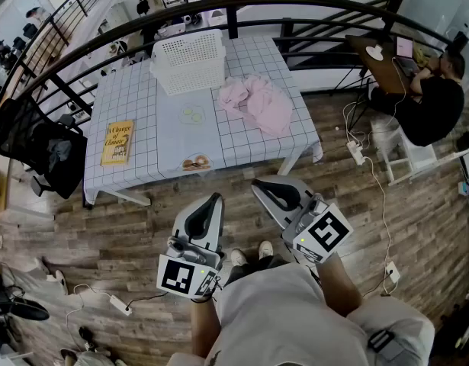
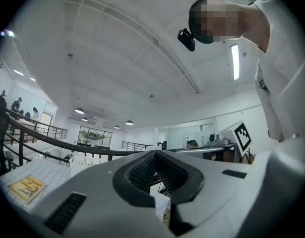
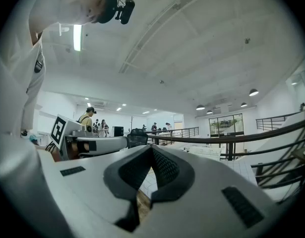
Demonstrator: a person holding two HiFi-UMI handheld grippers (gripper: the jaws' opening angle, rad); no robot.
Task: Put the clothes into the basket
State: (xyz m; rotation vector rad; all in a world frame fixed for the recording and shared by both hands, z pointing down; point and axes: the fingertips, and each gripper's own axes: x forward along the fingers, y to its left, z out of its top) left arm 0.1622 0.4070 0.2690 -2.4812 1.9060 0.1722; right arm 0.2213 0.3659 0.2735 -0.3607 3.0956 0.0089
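The left gripper [image 1: 214,199] and the right gripper [image 1: 258,183] are both held level and close to the person's body, side by side over the wooden floor [image 1: 142,219]. Both are well short of the basket [image 1: 190,59]. Each claw is pinched narrow, its 2 dark pads meeting at the tips with nothing between them. The clothes [image 1: 257,102] are a crumpled pale pink heap, lying just to the right of the basket and slightly nearer the person, apart from it. The basket is white, perforated and upright, and sits at the far edge of a table [image 1: 150,97] covered in a white grid-pattern cloth. A yellow book [image 1: 117,142] lies well to the near left of the basket. A black curved railing [image 1: 310,6] runs just behind the basket, and a seated person [image 1: 432,97] works at a desk far to its right.
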